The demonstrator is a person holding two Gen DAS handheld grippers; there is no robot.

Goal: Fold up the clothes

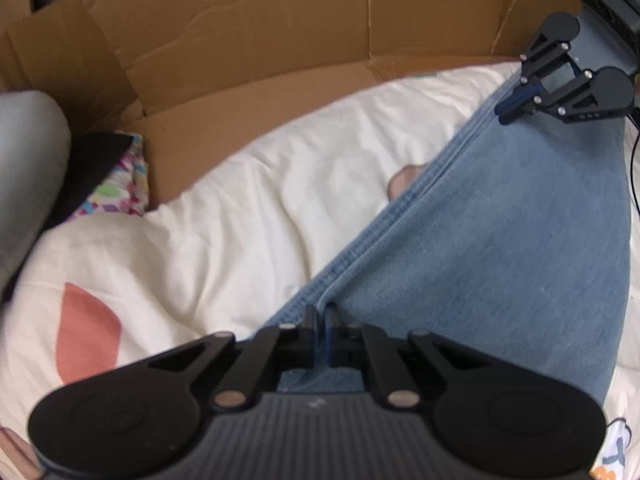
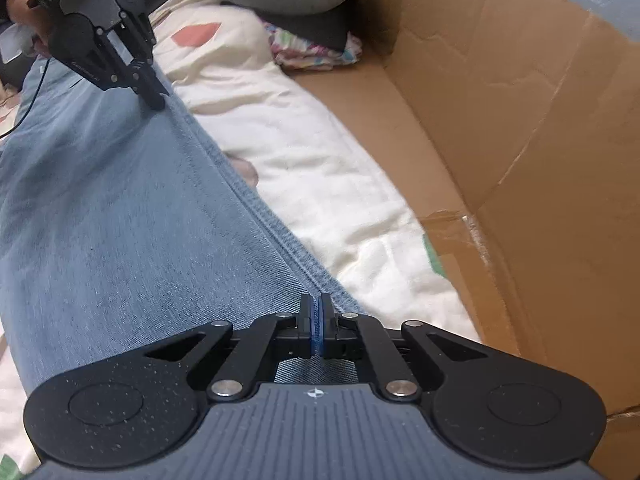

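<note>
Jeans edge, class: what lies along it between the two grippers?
Only the stitched seam of the jeans runs from the left gripper to the right gripper, both shut on it. Nothing else lies between; both wrist views show this.

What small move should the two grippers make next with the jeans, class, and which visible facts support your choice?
Probably carry the seam edge across the jeans to fold them lengthwise. The left gripper and right gripper are each shut on that same stitched edge, at opposite ends, and the denim lies flat on the cream quilt.
</note>
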